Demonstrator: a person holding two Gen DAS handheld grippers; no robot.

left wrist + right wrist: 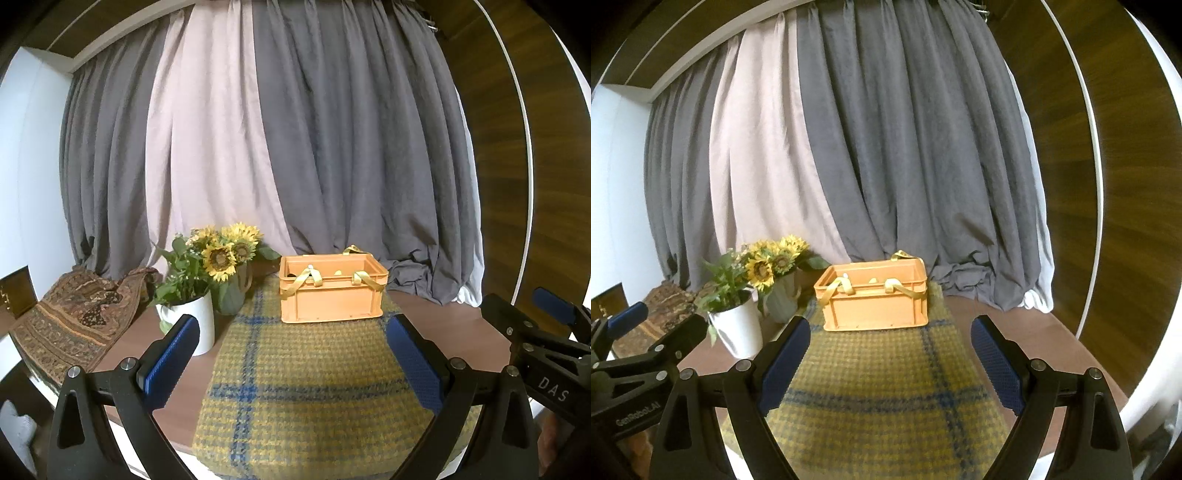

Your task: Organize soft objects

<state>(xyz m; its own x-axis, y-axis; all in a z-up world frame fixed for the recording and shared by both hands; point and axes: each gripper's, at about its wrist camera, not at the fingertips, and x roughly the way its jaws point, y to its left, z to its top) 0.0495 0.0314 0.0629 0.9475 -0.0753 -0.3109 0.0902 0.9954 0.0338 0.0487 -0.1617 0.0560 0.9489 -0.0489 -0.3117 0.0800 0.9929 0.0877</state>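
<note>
An orange plastic crate (332, 299) stands on a yellow-and-blue checked wool cloth (310, 387), with yellow fabric straps (306, 278) hanging over its rim. It also shows in the right wrist view (877, 302) on the same cloth (879, 391). My left gripper (293, 332) is open and empty, hovering above the cloth in front of the crate. My right gripper (890, 336) is open and empty, likewise short of the crate. What lies inside the crate is mostly hidden.
A white pot of greenery (192, 325) and a green vase of sunflowers (232, 291) stand left of the crate. A patterned brown cloth (74, 321) lies at far left. Grey and pale curtains (295, 147) hang behind. The brown tabletop (1015, 325) shows right of the cloth.
</note>
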